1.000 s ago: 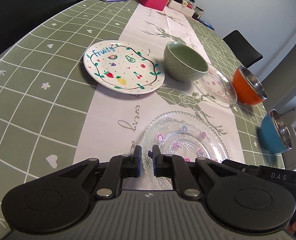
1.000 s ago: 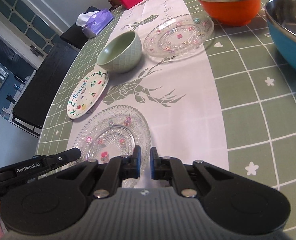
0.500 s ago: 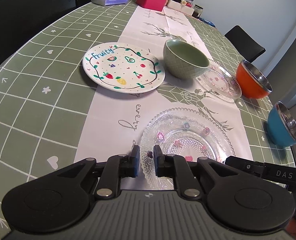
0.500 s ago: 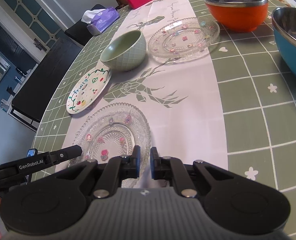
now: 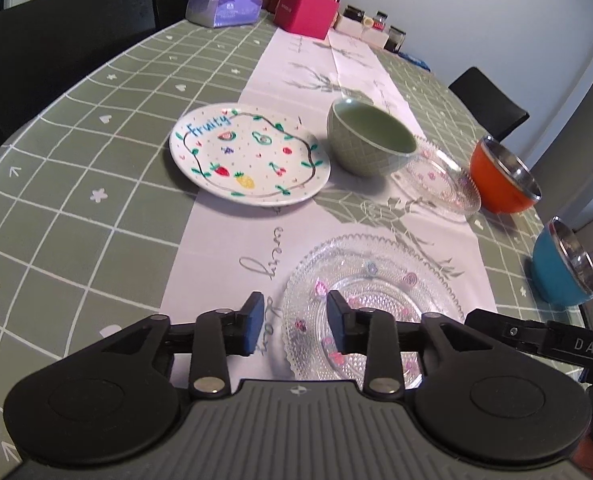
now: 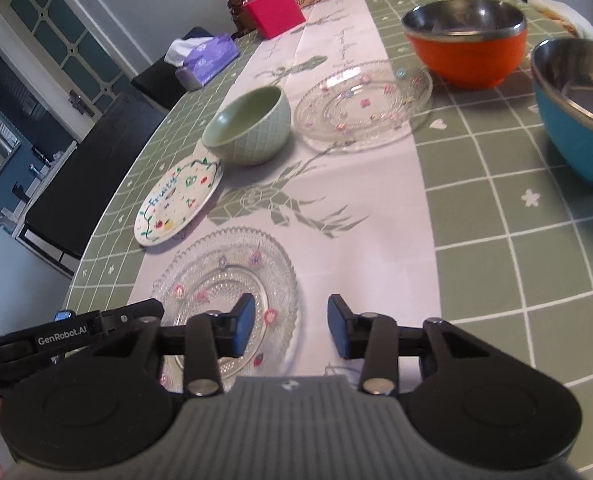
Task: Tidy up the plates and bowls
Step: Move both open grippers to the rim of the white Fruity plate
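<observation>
A near glass plate [image 5: 380, 292] [image 6: 232, 280] lies on the white runner in front of both grippers. My left gripper [image 5: 294, 326] is open and empty, its fingers astride the plate's left rim. My right gripper [image 6: 290, 330] is open and empty, its fingers astride the plate's right rim. Behind stand a white fruit-painted plate [image 5: 248, 154] [image 6: 178, 198], a green bowl [image 5: 370, 142] [image 6: 250, 128], a second glass plate [image 5: 442, 184] [image 6: 364, 104], an orange bowl [image 5: 502, 178] [image 6: 466, 46] and a blue bowl [image 5: 562, 270] [image 6: 576, 108].
The table has a green checked cloth [image 5: 76, 184]. At its far end are a purple tissue box [image 5: 224, 6], a pink box [image 5: 306, 12] and several jars and bottles [image 5: 376, 24]. Dark chairs [image 5: 56, 40] stand along the left side, another [image 5: 492, 100] at the right.
Both grippers were shut and have opened. Both have risen a little and now sit astride the near glass plate's rims.
</observation>
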Available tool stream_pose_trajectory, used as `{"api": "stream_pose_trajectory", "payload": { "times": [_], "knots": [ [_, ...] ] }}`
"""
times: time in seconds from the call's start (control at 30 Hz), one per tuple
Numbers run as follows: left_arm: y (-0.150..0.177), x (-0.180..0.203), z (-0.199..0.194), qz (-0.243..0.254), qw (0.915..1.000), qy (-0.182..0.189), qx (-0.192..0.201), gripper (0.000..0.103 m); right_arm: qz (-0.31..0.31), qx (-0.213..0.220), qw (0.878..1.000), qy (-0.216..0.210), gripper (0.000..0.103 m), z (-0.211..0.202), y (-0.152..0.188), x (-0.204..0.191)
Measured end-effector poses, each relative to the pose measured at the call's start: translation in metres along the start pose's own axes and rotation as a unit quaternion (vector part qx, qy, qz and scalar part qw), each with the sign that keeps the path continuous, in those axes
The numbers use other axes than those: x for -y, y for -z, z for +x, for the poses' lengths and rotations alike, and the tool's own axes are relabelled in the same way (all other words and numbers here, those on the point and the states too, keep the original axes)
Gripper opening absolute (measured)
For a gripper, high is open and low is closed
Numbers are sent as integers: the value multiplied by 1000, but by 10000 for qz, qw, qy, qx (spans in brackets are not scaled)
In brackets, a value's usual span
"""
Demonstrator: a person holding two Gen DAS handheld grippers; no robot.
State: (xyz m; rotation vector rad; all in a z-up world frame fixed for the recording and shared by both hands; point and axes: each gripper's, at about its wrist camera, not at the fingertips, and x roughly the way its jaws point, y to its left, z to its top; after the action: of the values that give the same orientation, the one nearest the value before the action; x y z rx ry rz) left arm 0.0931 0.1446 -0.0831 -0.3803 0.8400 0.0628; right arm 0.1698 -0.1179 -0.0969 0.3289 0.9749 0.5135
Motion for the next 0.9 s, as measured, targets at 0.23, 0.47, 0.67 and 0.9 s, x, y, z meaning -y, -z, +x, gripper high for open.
{"api": "stream_pose_trajectory", "payload": {
  "times": [0.23,0.47,0.67,0.9],
  "knots": [
    [-14,-1,-12,-7,9989,153,446,57,-95,311,9995,7,55,-5,-9,-6],
    [-35,-4,-15,36,9981,172,591,59,-149,312,9994,-57,59,6,-25,-16],
    [-48,-13,-7,90,9989,176,430,59,-108,148,9995,-238,59,25,-36,-26],
    [-83,-39,5,253,9989,95,371,58,-198,-31,9990,-405,59,47,-50,-43]
  ]
}}
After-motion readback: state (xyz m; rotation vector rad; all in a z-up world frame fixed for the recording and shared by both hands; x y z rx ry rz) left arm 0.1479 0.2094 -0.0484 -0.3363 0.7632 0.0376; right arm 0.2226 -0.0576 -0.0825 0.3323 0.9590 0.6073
